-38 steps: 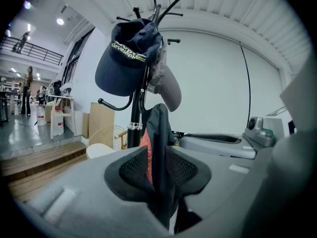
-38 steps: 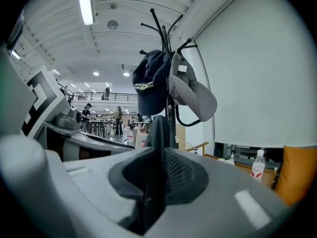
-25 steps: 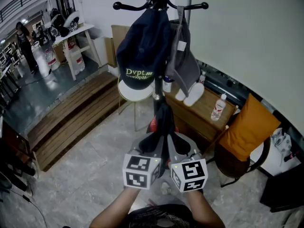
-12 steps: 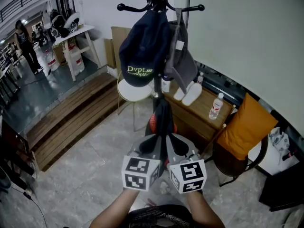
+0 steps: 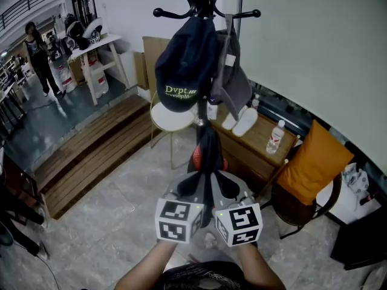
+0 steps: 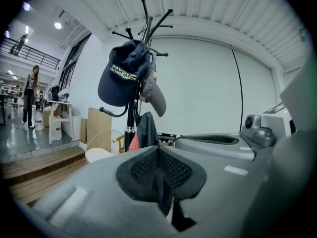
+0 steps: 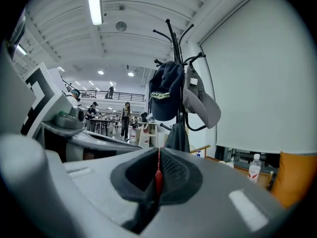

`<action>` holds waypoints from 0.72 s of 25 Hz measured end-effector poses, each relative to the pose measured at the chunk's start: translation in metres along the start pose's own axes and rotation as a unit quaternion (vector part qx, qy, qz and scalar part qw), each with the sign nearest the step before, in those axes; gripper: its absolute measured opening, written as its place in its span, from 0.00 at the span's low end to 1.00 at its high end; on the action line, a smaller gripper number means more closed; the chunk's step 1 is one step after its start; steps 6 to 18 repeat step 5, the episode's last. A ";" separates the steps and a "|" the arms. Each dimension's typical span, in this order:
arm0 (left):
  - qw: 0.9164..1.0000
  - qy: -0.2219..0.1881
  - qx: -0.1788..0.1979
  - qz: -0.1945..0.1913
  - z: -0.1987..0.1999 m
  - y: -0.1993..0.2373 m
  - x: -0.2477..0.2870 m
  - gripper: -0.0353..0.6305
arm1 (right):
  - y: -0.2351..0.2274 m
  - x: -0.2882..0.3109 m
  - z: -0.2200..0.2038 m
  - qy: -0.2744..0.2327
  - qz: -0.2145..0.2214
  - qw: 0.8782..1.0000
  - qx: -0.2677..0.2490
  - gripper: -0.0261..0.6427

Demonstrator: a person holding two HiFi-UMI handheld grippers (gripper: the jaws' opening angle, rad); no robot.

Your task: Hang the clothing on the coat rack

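Nearest me, the left gripper [image 5: 193,183] has its mesh-padded jaws pressed together with nothing between them. Right beside it, the right gripper [image 5: 225,183] has its jaws pinched on a thin red sliver [image 7: 158,175]; what it is I can't tell. Straight ahead and a little above both sets of jaws hangs the dark garment [image 5: 207,150], limp soft cloth whose long axis runs down along the pole. Neither gripper touches it, and both look about equally near. Farther up the black metal coat rack [image 5: 203,5], a navy cap [image 5: 184,71] with green lettering sits left of the pole. A grey cap [image 5: 233,77] sits right of it, brim down. The rounded hook tips at the top look bare, so I'd go upward for any rehang.
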State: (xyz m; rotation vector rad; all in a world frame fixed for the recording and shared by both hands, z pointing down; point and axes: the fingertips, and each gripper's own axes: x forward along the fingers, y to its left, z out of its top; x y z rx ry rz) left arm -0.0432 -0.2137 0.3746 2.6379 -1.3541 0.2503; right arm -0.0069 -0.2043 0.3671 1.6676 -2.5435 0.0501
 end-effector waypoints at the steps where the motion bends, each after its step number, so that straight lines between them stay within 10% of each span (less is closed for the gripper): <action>1: 1.000 0.000 0.000 0.000 0.000 0.001 0.000 0.06 | 0.000 0.000 0.000 0.000 0.000 1.000 0.000 0.05; 18: 1.000 0.001 0.000 0.000 -0.003 0.003 -0.001 0.06 | 0.002 0.002 0.000 -0.002 -0.001 1.000 0.001 0.05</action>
